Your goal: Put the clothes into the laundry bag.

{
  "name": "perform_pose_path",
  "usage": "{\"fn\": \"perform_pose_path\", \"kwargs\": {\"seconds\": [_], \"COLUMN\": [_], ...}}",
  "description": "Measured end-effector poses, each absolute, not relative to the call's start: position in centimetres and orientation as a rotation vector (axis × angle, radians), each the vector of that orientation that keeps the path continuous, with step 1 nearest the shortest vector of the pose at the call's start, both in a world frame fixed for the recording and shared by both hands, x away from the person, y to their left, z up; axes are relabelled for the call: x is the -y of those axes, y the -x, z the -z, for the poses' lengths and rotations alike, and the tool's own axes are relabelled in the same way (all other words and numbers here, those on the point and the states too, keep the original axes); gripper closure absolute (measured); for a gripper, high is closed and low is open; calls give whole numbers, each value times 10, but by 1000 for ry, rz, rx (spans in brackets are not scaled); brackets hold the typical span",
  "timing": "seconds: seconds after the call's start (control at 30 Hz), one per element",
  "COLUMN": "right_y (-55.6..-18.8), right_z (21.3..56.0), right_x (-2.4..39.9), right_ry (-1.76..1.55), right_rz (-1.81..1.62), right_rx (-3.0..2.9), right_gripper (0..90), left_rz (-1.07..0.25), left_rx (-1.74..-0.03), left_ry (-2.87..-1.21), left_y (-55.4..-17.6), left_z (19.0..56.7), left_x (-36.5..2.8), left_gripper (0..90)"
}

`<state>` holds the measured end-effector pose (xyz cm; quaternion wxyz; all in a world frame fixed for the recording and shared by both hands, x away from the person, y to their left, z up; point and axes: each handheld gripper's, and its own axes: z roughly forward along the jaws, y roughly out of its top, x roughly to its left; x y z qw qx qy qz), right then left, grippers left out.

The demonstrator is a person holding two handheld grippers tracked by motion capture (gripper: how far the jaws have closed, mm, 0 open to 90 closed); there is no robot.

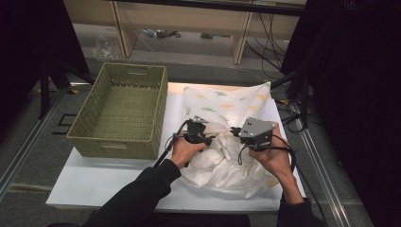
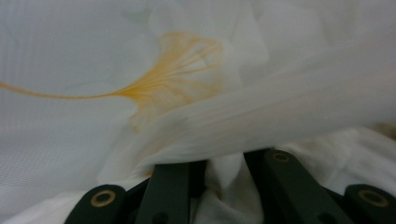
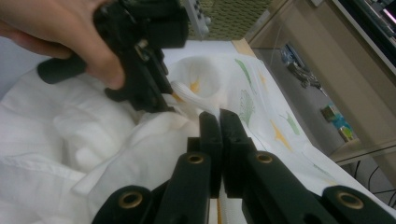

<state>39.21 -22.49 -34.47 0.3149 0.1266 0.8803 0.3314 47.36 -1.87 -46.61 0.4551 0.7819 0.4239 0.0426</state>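
A white cloth (image 1: 222,106) printed with green and orange leaves lies crumpled on the white table (image 1: 104,182). My left gripper (image 1: 211,138) sits over its middle, and in the left gripper view a bunched fold of the cloth (image 2: 93,56) is pinched between the jaws (image 2: 219,163). My right gripper (image 1: 233,129) faces it from the right, a short gap apart. Its jaws (image 3: 219,116) are pressed together with a thin edge of the cloth (image 3: 56,130) caught between them. The right gripper view also shows the left gripper (image 3: 170,100), nipping a fold close by.
An olive woven basket (image 1: 113,144) with nothing in it stands on the table's left half, beside the cloth. Bare white tabletop runs along the front left. Wooden shelving legs and cables lie on the floor beyond the table. Dark curtains flank both sides.
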Motion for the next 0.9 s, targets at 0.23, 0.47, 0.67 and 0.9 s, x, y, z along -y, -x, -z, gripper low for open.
{"fn": "perform_pose_path", "kwargs": {"seconds": [0.23,0.47,0.67,0.9], "right_y": [-393,-395,-394,-394], "right_z": [349,348,349,352], "right_x": [224,225,223,222], "right_ry": [-354,-352,-348,-362], "right_rz": [-871,-862,-856,-854], "right_rx": [-2328,-2324,-2335,-2342], "right_gripper": [900,900,900,900], "left_rz": [-104,-42,-39,-62], "left_rx": [-972,-822,-717,-753], "left_ry": [-1970,-1999,-2114,-2095], "left_y": [-446,-397,-389,-415], "left_z": [446,434,466,474], "left_x": [-8,-26,4,28], "left_gripper": [483,255,235,753]}}
